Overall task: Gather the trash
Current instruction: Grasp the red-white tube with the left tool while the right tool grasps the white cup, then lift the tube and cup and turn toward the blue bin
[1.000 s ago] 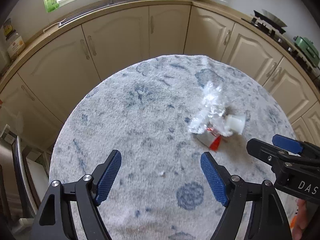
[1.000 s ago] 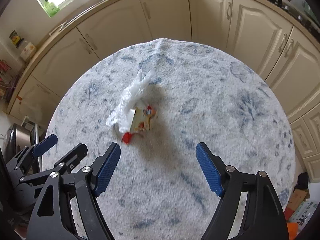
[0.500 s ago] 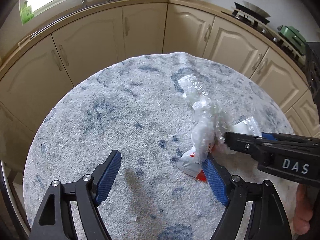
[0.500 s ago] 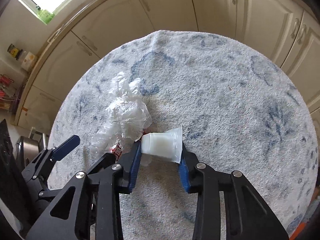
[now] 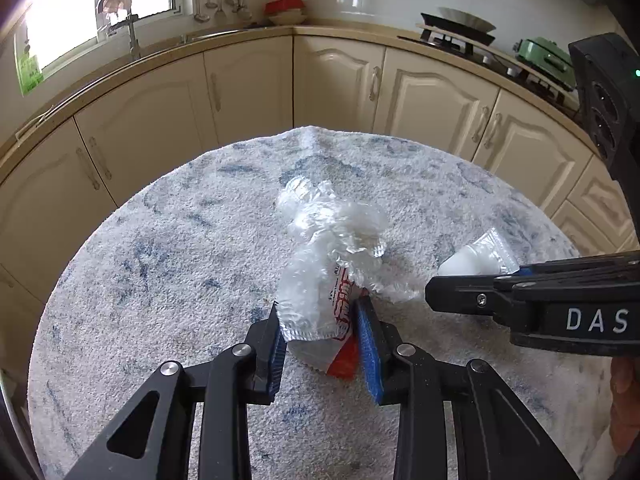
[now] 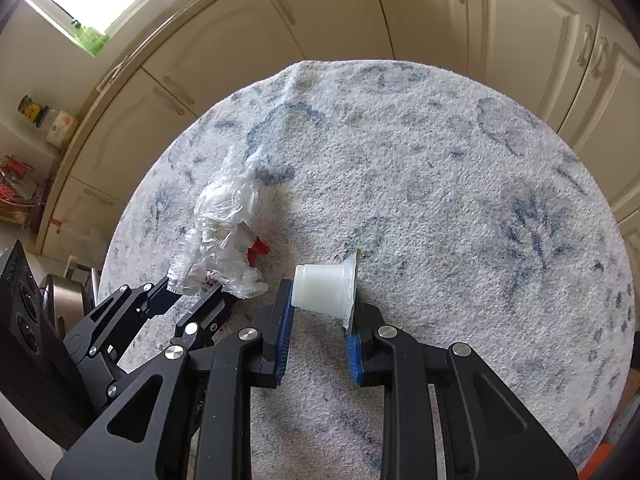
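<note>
**Both grippers closed on trash atop the round table**

The small white plastic cup (image 6: 324, 292) lies on its side on the blue-flecked cloth of the round table (image 6: 460, 184), its base and rim pressed between the blue pads of the right gripper (image 6: 320, 316). Just beside it, the red-and-white snack wrapper (image 5: 340, 320), tangled with crumpled clear plastic film (image 5: 336, 228), sits between the pads of the left gripper (image 5: 322, 328), which pinch its lower end. A second ago both pairs of jaws stood wide above the table with nothing between them; they have just been closing, the right first, and each now grips its piece. Both items rest on the cloth, not yet lifted. The pickup step appears complete; lifting and carrying to a bin, none visible here, would follow. Cream cabinets (image 5: 248, 92) curve behind.
</note>
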The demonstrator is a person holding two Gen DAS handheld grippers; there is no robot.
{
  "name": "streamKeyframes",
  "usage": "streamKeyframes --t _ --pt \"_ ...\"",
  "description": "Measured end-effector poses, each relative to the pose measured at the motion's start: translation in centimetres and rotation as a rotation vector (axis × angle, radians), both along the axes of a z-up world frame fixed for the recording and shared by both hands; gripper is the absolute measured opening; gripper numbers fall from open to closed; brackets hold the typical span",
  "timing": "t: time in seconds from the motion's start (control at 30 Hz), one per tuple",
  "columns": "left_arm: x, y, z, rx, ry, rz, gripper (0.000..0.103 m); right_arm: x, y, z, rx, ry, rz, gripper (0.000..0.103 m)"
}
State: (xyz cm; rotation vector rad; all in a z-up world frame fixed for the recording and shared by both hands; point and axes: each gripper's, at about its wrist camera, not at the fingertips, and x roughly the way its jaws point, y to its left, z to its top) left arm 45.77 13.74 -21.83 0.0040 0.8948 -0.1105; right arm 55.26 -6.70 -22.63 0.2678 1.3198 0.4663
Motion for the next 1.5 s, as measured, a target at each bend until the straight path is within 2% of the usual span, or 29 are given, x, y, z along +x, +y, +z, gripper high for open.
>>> streamKeyframes --t 0.1,0.13,0.17,0.2,0.23,0.3,0.33,0.4,0.43,0.47,0.53,0.63,0.7,0.9,1.1,1.27,1.5 --pt "0.0 0.0 0.0 0.021 0.004 -0.007 0.034 0.0 0.0 0.0 -0.004 -0.006 0.003 0.023" --pt "0.0 -0.1 -0.1 0.033 0.01 -0.015 0.042 -0.1 0.0 0.0 -0.008 -0.01 0.006 0.023" --pt "0.0 -0.1 -0.2 0.049 0.021 -0.017 0.066 -0.1 0.2 0.0 -0.013 -0.014 0.009 0.023" --pt "0.2 -0.2 -0.3 0.063 0.031 -0.015 0.078 -0.1 0.4 0.0 -0.018 -0.018 0.011 0.023" --pt "0.1 0.1 -0.3 0.071 0.025 -0.002 0.083 0.0 0.5 0.0 -0.021 -0.019 0.013 0.023" --pt "0.2 0.1 -0.3 0.056 0.01 0.003 0.081 0.0 0.7 0.0 -0.023 -0.021 0.012 0.023" --pt "0.3 0.0 -0.3 0.045 0.006 -0.011 0.075 0.0 0.8 -0.1 -0.022 -0.021 0.012 0.023" --pt "0.1 -0.2 -0.3 0.026 -0.012 -0.047 0.056 0.0 0.9 -0.2 -0.019 -0.019 0.011 0.023" --pt "0.0 -0.3 -0.2 0.023 -0.022 -0.067 0.027 0.0 1.0 -0.2 -0.017 -0.019 0.012 0.023" --pt "-0.3 -0.5 -0.1 0.018 -0.027 -0.097 0.022 -0.1 0.9 -0.2 -0.017 -0.019 0.013 0.023" --pt "-0.5 -0.8 -0.2 0.031 -0.035 -0.112 0.02 -0.1 0.9 -0.2 -0.016 -0.02 0.013 0.023" --pt "-1.1 -0.8 0.2 0.01 -0.071 -0.125 0.02 -0.2 0.8 -0.1 -0.02 -0.026 0.015 0.023" --pt "-1.5 -0.9 0.2 0.031 -0.086 -0.116 0.02 -0.2 0.9 0.0 -0.028 -0.034 0.019 0.023" --pt "-1.9 -0.2 0.2 0.036 -0.071 -0.072 0.02 -0.8 1.3 0.1 -0.038 -0.046 0.02 0.023" --pt "-3.7 -0.2 1.5 0.005 -0.088 -0.061 0.02 -2.3 0.6 0.1 -0.01 -0.02 -0.003 0.023" --pt "-6.5 -1.9 2.8 0.039 -0.13 -0.092 0.02 -4.2 -1.4 0.6 -0.002 -0.014 -0.048 0.023" --pt "-10.4 -4.1 4.5 0.02 -0.165 -0.135 0.02 -7.6 -6.4 2.6 -0.009 -0.026 -0.133 0.023"
